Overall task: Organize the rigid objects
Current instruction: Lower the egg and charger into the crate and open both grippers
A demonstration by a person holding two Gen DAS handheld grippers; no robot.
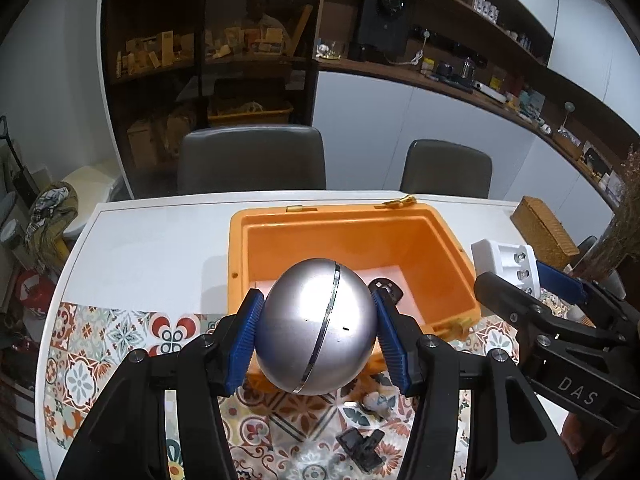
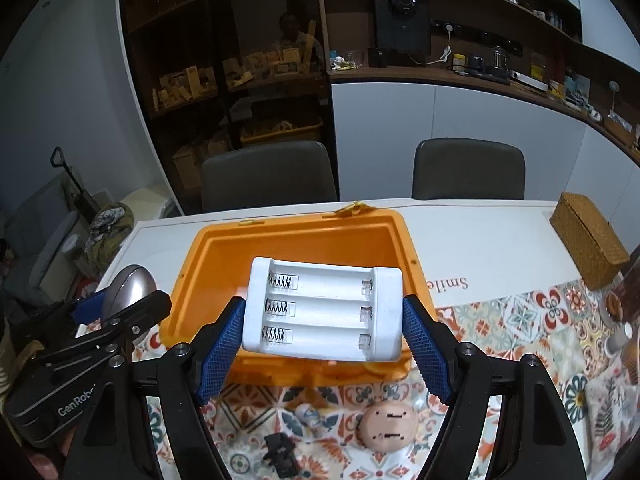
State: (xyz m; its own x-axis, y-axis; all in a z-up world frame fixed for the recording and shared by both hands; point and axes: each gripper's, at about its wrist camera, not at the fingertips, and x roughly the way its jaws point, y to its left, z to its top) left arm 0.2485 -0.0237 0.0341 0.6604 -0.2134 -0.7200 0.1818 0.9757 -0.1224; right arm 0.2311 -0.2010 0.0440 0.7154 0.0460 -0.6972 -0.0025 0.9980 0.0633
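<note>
The orange bin (image 1: 440,264) sits open at the centre of both views on the desk (image 1: 160,240), and both loads hang just short of its near rim, so the coming move turns on carrying each one up-frame over that rim and into the cavity. The left hand-held gripper (image 1: 318,334) is clenched on a silver ball (image 1: 316,326), its blue pads (image 1: 244,340) pressing the left and right flanks; the ball covers the bin's lower left corner in the left wrist view. The right hand-held gripper (image 2: 322,344) grasps a white battery holder (image 2: 324,308) by its short ends, so its long axis runs left to right across the frame, parallel to the bin's near wall. Both look about equally near the bin, though the fisheye makes that hard to judge. The cavity seems mostly free, with one dark item (image 1: 386,286) low inside beside the ball. The two grippers ride side by side, so the holder's left end and the ball could crowd each other over the opening. Below, on the patterned mat (image 2: 520,320), lie a round wooden piece (image 2: 387,424) and a small black clip (image 2: 280,450), clear of the path.
</note>
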